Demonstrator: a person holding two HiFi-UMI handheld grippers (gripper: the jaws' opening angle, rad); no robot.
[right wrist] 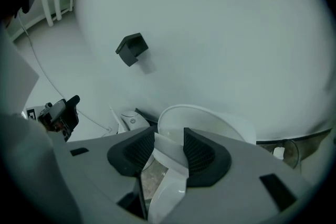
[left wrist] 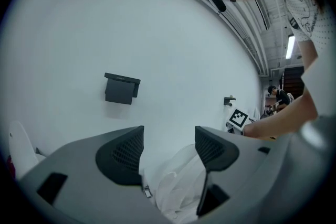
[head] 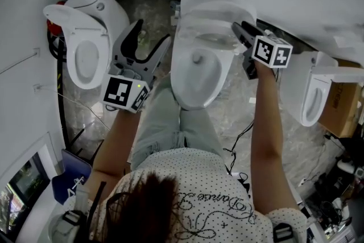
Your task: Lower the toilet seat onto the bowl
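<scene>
The middle white toilet (head: 196,74) has its lid (head: 219,0) up against the wall. Its seat (head: 211,28) is tilted, partway between lid and bowl. My right gripper (head: 238,31) is shut on the seat's right edge. In the right gripper view the white seat edge (right wrist: 167,157) runs between the pads of the right gripper (right wrist: 169,136), with the lid (right wrist: 210,120) behind. My left gripper (head: 149,37) hangs open to the left of the bowl, touching nothing. In the left gripper view the left gripper (left wrist: 168,136) holds nothing, and the toilet (left wrist: 178,181) shows beyond it.
A second toilet (head: 85,37) with its seat up stands to the left, a third (head: 310,94) to the right. A cardboard box (head: 344,105) sits at far right. Cables (head: 239,139) lie on the floor. The person's legs (head: 165,122) are in front of the bowl. A black box (left wrist: 121,88) hangs on the wall.
</scene>
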